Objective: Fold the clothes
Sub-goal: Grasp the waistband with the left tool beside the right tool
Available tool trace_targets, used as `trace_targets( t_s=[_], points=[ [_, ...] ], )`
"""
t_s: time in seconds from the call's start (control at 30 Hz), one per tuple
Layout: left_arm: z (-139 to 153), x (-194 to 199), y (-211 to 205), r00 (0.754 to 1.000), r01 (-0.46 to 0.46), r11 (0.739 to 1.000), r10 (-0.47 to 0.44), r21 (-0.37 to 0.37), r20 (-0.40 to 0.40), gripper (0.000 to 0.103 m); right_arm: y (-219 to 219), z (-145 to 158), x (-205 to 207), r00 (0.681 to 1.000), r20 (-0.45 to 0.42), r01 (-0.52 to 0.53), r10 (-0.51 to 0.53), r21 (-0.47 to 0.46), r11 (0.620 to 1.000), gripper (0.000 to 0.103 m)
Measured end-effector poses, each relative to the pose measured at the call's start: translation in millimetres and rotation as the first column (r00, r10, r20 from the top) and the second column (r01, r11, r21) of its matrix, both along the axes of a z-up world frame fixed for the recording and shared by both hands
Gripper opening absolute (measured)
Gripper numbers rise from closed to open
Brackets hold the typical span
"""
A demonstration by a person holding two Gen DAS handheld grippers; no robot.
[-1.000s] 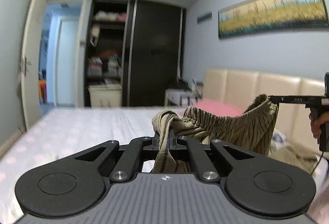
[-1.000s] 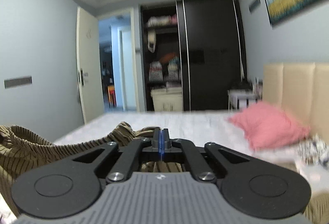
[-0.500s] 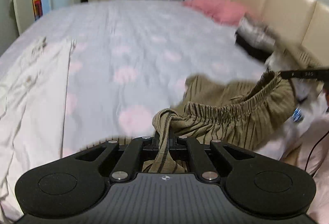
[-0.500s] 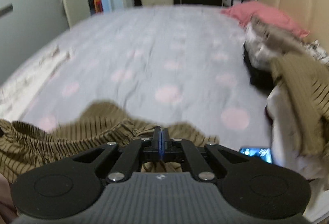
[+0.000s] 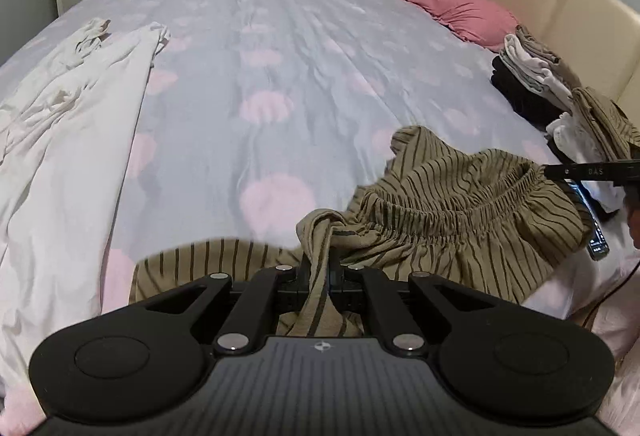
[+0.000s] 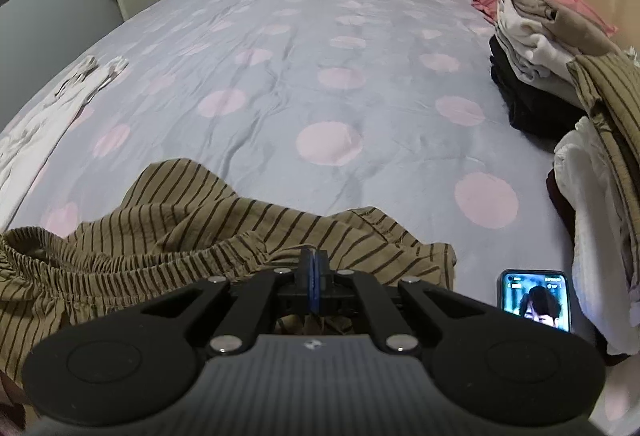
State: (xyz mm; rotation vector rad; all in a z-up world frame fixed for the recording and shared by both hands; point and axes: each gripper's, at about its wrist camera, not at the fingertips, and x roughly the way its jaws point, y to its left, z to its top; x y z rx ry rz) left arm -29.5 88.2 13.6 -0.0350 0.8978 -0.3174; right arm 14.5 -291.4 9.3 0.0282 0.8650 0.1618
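- Left wrist view: your left gripper [image 5: 318,268] pinches one end of the striped shorts' [image 5: 460,232] waistband; the cloth hangs low over the near bed [image 5: 280,56], right of the white garment [image 5: 68,124].
- Right wrist view: your right gripper [image 6: 314,276] is clamped on the waistband's other end, phone [image 6: 536,298] just right. You seem to be spreading; next, lay the shorts flat, waistband taut.
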Motion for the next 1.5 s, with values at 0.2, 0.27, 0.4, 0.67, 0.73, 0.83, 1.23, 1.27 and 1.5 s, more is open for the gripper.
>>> trace_targets(
  t_s=[0.2, 0.27, 0.4, 0.67, 0.73, 0.83, 1.23, 1.27, 1.5],
  points=[
    [-13.3, 22.0, 3.7, 0.999, -0.038, 0.999, 0.039, 0.019, -0.027, 0.002, 9.1, -9.7, 14.1, 1.0, -0.024, -0.018, 0.017, -0.012, 1.0, 0.001],
    [-17.4, 27.6, 3.6, 0.998, -0.043, 0.999, 0.043, 0.0, -0.044, 0.003, 10.3, -12.4, 16.5, 0.999, -0.029, -0.017, 0.016, -0.035, 0.999, 0.001],
    [-19.9, 32.5, -2.4, 0.999, -0.025, 1.0, 0.025, 0.005, -0.036, 0.006, 9.7, -13.2, 19.2, 0.999, -0.042, -0.022, 0.02, -0.05, 0.998, 0.002],
    [2.3, 34.7, 2.7, 0.996, 0.093, 0.994, -0.094, 0.06, 0.011, 0.05, 4.8, 11.2, 16.4, 0.993, -0.016, -0.118, 0.117, -0.065, 0.991, 0.04],
    [13.2, 36.3, 2.5, 0.987, 0.151, 0.986, -0.154, 0.075, 0.035, 0.052, 4.8, 22.1, 17.7, 0.981, -0.002, -0.194, 0.194, -0.063, 0.979, 0.04],
    [23.2, 44.9, -5.1, 0.964, 0.259, 0.962, -0.263, 0.092, 0.04, 0.059, 9.7, 30.6, 23.1, 0.941, 0.002, -0.338, 0.339, -0.053, 0.94, 0.042],
    [-21.9, 95.2, -29.3, 0.887, 0.453, 0.891, -0.45, 0.011, -0.104, 0.061, 21.6, 0.6, 67.9, 0.833, -0.15, -0.533, 0.533, 0.043, 0.845, 0.057],
    [-25.9, 98.2, -28.8, 0.885, 0.454, 0.891, -0.451, -0.001, -0.114, 0.06, 18.6, -5.4, 72.3, 0.837, -0.165, -0.518, 0.522, 0.067, 0.853, 0.057],
    [-54.1, 119.1, -25.5, 0.869, 0.456, 0.886, -0.463, -0.082, -0.178, 0.05, 9.4, -36.5, 91.7, 0.826, -0.259, -0.446, 0.501, 0.242, 0.862, 0.046]
  ],
)
